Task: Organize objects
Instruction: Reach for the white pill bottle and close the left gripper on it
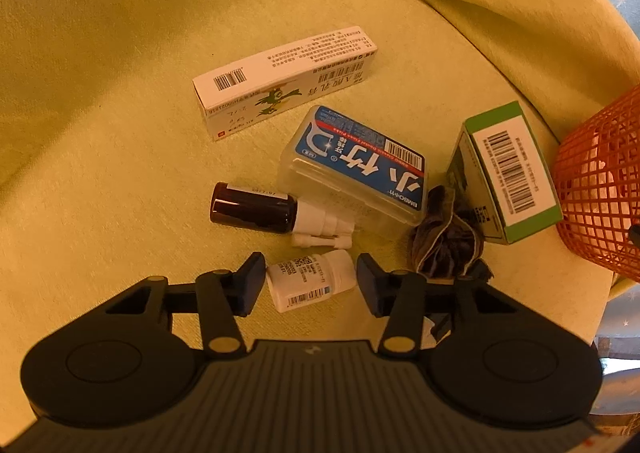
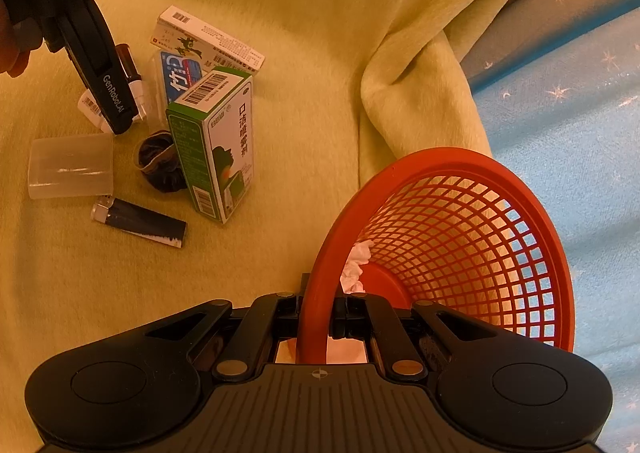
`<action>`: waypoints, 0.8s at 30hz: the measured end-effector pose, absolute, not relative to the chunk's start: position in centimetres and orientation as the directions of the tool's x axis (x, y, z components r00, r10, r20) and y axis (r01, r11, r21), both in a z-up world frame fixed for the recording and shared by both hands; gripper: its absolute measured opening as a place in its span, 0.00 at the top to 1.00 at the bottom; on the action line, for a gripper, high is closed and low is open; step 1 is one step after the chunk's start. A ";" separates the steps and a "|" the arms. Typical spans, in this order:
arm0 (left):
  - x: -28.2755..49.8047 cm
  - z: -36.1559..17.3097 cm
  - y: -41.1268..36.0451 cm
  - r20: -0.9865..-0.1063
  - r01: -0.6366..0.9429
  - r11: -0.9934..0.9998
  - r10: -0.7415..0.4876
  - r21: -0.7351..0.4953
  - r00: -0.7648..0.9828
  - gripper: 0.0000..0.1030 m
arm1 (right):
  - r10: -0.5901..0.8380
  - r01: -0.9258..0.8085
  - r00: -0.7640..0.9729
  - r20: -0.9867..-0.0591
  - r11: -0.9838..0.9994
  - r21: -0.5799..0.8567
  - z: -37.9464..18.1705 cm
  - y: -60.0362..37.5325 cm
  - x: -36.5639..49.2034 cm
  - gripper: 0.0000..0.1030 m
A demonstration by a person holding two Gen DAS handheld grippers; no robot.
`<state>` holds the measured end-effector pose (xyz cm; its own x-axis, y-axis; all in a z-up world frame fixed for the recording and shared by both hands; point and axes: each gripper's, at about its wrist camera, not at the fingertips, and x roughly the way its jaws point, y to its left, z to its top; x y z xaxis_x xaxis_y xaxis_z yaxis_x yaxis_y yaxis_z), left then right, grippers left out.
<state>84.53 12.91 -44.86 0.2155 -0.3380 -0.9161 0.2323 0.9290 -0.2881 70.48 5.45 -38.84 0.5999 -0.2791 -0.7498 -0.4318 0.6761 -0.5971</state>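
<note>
Right now the left gripper [image 1: 311, 280] hangs low over a yellow-green blanket [image 1: 100, 73], its two dark fingers spread wide on either side of a small white bottle [image 1: 310, 285] lying on its side. Neither pad touches the bottle yet; the spread looks set to take it across its round body, probably as the next thing to tidy away.

Just ahead of those fingers lies a brown glass bottle [image 1: 254, 209] with a white nozzle, also on its side. Beyond it, leaning against it, is a clear plastic case with a blue label [image 1: 360, 169], and farther ahead a long white carton [image 1: 280, 81]. Ahead and to the right, a crumpled dark scrunchie [image 1: 444, 249] sits against a green-edged carton [image 1: 508, 173].

The right gripper [image 2: 318, 319] is clamped on the smooth rim of an orange plastic basket [image 2: 472, 173], one finger inside and one outside. The basket is tipped, its mouth turned toward the pile, seemingly so objects can be dropped in easily. Its wall is an open lattice, and some crumpled white tissue [image 2: 356, 267] lies near its solid bottom.

From the right wrist view, well ahead and to the left of this gripper, a frosted clear cup [image 2: 70, 165] lies on its side beside a dark lighter [image 2: 140, 223] with a metal cap. The blanket is soft, fuzzy and folded in thick ridges.
</note>
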 end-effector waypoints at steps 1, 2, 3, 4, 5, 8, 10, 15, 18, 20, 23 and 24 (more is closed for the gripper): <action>84.5 -44.8 12.9 -0.917 0.234 0.929 -0.336 -0.286 0.215 0.57 | -0.279 -0.432 0.600 -0.750 0.676 -0.597 -38.8 5.5 70.5 0.98; 84.6 -44.8 12.8 -0.918 0.237 0.929 -0.334 -0.283 0.215 0.57 | -0.278 -0.432 0.600 -0.750 0.676 -0.597 -38.8 5.5 70.5 0.98; 84.5 -44.8 12.8 -0.919 0.240 0.930 -0.331 -0.279 0.214 0.56 | -0.279 -0.431 0.600 -0.750 0.678 -0.596 -38.8 5.5 70.5 0.98; 84.5 -44.8 12.7 -0.921 0.243 0.930 -0.328 -0.276 0.211 0.56 | -0.279 -0.430 0.600 -0.750 0.678 -0.596 -38.8 5.5 70.5 0.98; 84.5 -44.9 12.6 -0.923 0.241 0.931 -0.325 -0.274 0.207 0.56 | -0.279 -0.430 0.600 -0.750 0.678 -0.596 -38.8 5.4 70.4 0.98; 84.5 -45.0 12.5 -0.926 0.236 0.933 -0.319 -0.271 0.201 0.56 | -0.278 -0.430 0.600 -0.750 0.678 -0.596 -38.8 5.5 70.5 0.98; 84.5 -45.2 12.4 -0.928 0.240 0.934 -0.315 -0.265 0.200 0.56 | -0.278 -0.431 0.600 -0.750 0.678 -0.596 -38.8 5.5 70.5 0.98; 84.6 -44.9 12.8 -0.928 0.249 0.934 -0.311 -0.258 0.205 0.56 | -0.277 -0.428 0.601 -0.750 0.680 -0.595 -38.7 5.4 70.4 0.98; 84.5 -43.9 13.6 -0.921 0.240 0.932 -0.323 -0.270 0.219 0.56 | -0.275 -0.425 0.605 -0.747 0.682 -0.595 -38.8 5.4 70.4 0.98; 84.6 -42.8 14.2 -0.916 0.230 0.933 -0.329 -0.277 0.229 0.56 | -0.275 -0.424 0.606 -0.746 0.682 -0.596 -38.8 5.4 70.3 0.98; 84.6 -40.4 14.7 -0.904 0.229 0.929 -0.345 -0.291 0.253 0.56 | -0.276 -0.424 0.607 -0.745 0.681 -0.597 -38.9 5.4 70.2 0.98; 84.5 -39.5 14.8 -0.898 0.235 0.926 -0.354 -0.296 0.262 0.56 | -0.276 -0.424 0.607 -0.745 0.681 -0.597 -38.9 5.4 70.2 0.98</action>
